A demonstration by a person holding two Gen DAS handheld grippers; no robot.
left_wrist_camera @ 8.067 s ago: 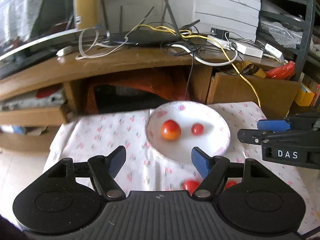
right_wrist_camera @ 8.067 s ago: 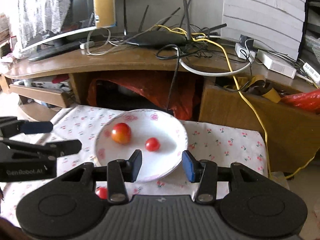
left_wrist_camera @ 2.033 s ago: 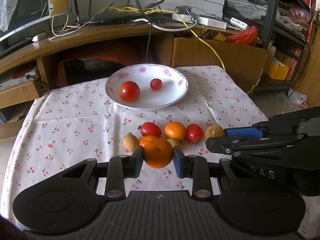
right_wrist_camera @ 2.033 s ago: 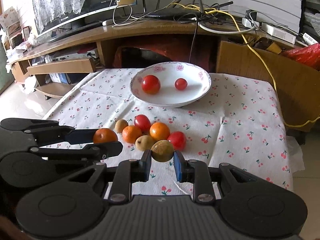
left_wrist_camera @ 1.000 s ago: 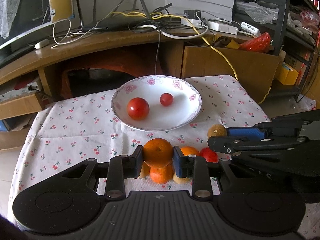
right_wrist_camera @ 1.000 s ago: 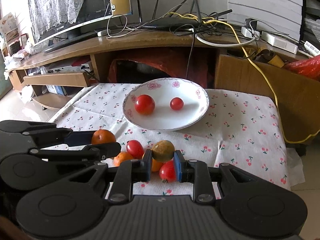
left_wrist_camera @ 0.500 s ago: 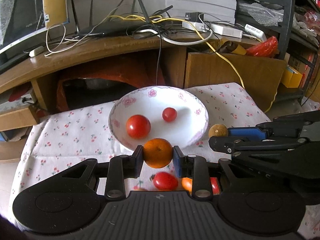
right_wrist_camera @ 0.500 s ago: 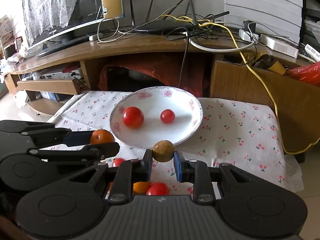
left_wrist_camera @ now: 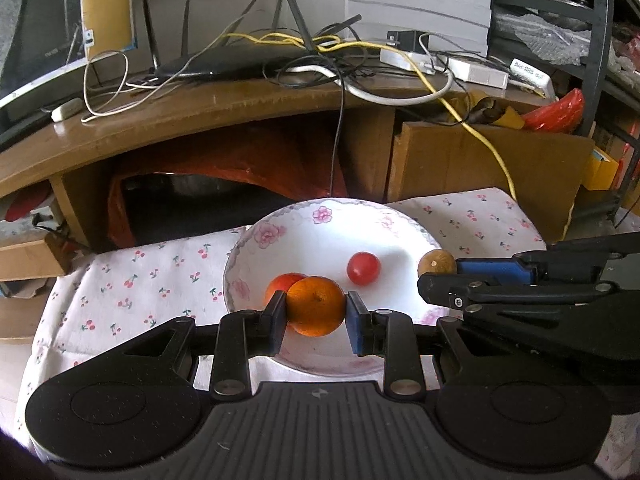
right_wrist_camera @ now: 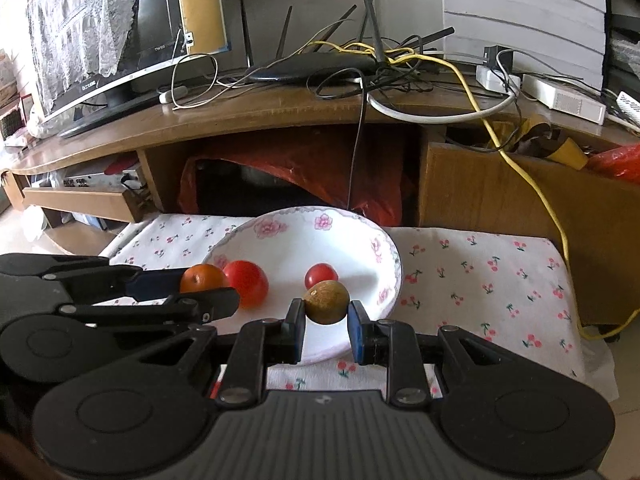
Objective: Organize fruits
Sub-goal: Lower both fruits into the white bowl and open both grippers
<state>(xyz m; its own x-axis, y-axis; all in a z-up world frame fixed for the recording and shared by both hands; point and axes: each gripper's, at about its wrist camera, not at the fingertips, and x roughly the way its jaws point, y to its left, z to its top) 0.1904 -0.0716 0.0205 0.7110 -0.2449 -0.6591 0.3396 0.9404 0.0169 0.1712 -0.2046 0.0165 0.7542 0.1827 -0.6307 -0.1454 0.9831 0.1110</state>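
While the left gripper [left_wrist_camera: 316, 312] clamps an orange [left_wrist_camera: 316, 306] between its pads, it hangs over the near part of the plate [left_wrist_camera: 400, 236]. Just behind the orange and partly hidden by it lies a big tomato [left_wrist_camera: 282, 284], and a small tomato [left_wrist_camera: 363, 268] sits ahead to the right. To that gripper's right, the right gripper [right_wrist_camera: 325, 320] is closed on a brown fruit [right_wrist_camera: 326, 301] above the plate's near rim, the small tomato just beyond it. Under the plate spreads a cherry-print cloth [right_wrist_camera: 480, 276]; farther ahead stands a wooden desk [right_wrist_camera: 280, 116] strewn with cables [right_wrist_camera: 400, 64].
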